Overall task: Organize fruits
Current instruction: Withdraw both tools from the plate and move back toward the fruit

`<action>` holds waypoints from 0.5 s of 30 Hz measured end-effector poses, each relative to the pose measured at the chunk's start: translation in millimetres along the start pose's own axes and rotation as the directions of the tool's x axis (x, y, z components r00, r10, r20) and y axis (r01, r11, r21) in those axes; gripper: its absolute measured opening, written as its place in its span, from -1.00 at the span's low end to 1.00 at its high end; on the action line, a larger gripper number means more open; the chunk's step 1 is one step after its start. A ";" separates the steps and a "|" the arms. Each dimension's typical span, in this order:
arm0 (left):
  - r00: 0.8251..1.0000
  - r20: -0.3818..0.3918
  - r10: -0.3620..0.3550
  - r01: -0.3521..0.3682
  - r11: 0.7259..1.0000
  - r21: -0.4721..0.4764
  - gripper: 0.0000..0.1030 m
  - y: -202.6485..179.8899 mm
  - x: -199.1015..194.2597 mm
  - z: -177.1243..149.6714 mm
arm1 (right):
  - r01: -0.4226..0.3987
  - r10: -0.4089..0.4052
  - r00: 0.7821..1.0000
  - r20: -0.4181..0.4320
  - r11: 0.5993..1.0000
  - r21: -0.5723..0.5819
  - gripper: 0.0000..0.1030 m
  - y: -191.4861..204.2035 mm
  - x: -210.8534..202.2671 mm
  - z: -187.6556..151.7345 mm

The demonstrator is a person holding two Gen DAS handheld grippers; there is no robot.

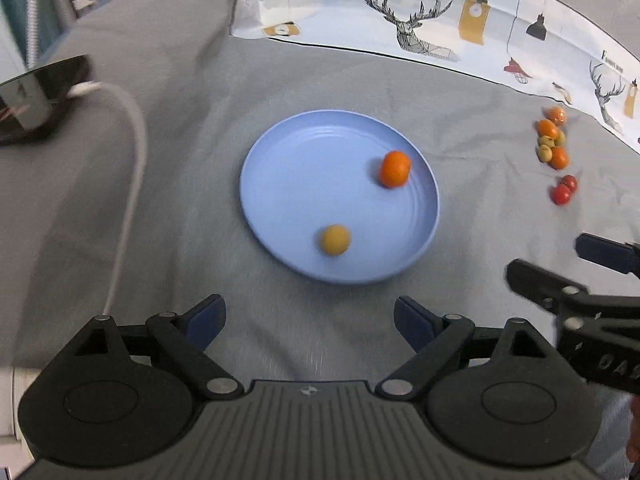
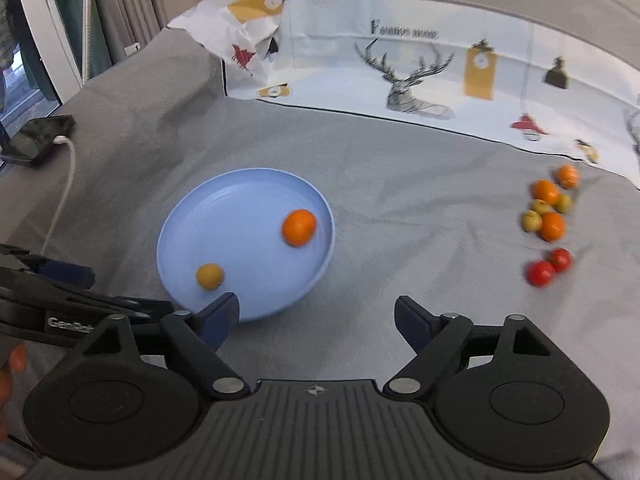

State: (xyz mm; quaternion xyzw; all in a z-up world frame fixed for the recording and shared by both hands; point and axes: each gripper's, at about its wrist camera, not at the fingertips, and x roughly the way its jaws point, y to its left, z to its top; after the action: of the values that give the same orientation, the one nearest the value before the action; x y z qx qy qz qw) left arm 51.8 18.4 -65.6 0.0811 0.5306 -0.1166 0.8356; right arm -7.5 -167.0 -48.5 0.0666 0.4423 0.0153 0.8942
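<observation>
I see both hand-held grippers, left (image 1: 310, 320) and right (image 2: 316, 320), spread wide and empty, just short of the round blue plastic plate (image 1: 288, 184) holding an orange tangerine (image 1: 395, 169).

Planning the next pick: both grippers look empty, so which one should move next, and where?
Probably the right gripper, open and empty, should reach right toward the loose fruit pile on the grey cloth. The blue plate holds only an orange and a yellow fruit.
</observation>
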 end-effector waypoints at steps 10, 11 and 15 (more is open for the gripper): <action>0.992 0.126 0.017 -0.014 1.000 -0.023 0.82 2.4 -65.6 -49.1 | 0.024 -0.025 0.989 0.146 1.000 0.004 0.79 16.0 -84.1 -48.1; 0.991 0.136 0.015 -0.012 1.000 -0.023 0.82 1.8 -71.1 -52.5 | 0.025 -0.025 0.988 0.149 1.000 0.001 0.79 18.5 -88.4 -51.9; 0.987 0.159 0.013 -0.011 1.000 -0.013 0.82 -5.7 -85.1 -64.7 | 0.018 -0.017 0.984 0.175 1.000 -0.006 0.82 23.6 -103.7 -61.0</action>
State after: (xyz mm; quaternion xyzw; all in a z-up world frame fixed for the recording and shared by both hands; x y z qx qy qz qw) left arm -40.8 38.9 -16.0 0.0697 0.4623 -0.1147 0.8765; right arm -118.2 -146.1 -0.2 0.0604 0.3626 0.0032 0.9300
